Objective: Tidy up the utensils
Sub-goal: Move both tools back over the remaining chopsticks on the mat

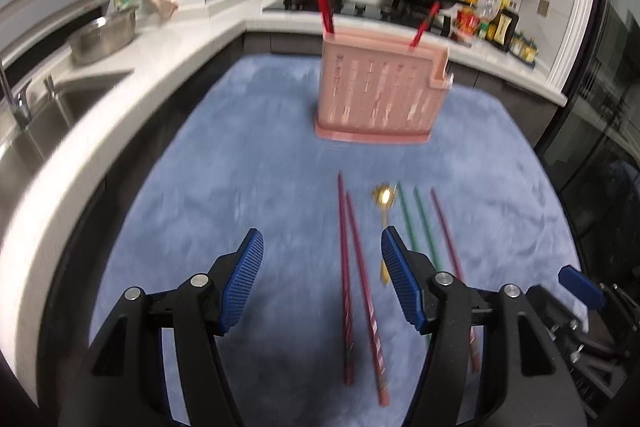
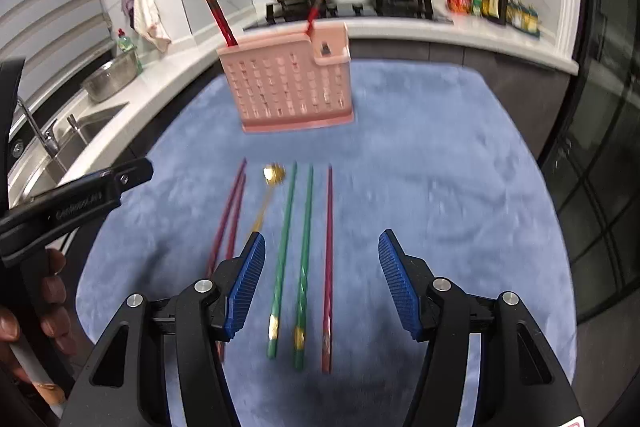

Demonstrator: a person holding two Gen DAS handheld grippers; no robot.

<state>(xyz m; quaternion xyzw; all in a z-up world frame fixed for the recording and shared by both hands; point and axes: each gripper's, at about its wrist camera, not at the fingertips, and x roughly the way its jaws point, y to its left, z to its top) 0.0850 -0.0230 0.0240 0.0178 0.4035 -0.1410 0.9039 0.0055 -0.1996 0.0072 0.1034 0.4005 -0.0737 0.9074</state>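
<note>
Hovering with jaws apart and empty, left gripper has the maroon chopsticks right between its fingers; right gripper, also released, frames the green chopsticks, holder at 12 o'clock.

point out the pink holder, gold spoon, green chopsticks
pink holder (image 2: 292, 87), right wrist view, slotted front wall
gold spoon (image 2: 273, 173), right wrist view, bowl
green chopsticks (image 2: 285, 247), right wrist view, left stick's shaft

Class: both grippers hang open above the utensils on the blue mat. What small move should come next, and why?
Probably lower the open left gripper onto the two dark red chopsticks lying between its fingers, then close. They lie loose on the mat; the pink slotted holder already has red ones.
</note>
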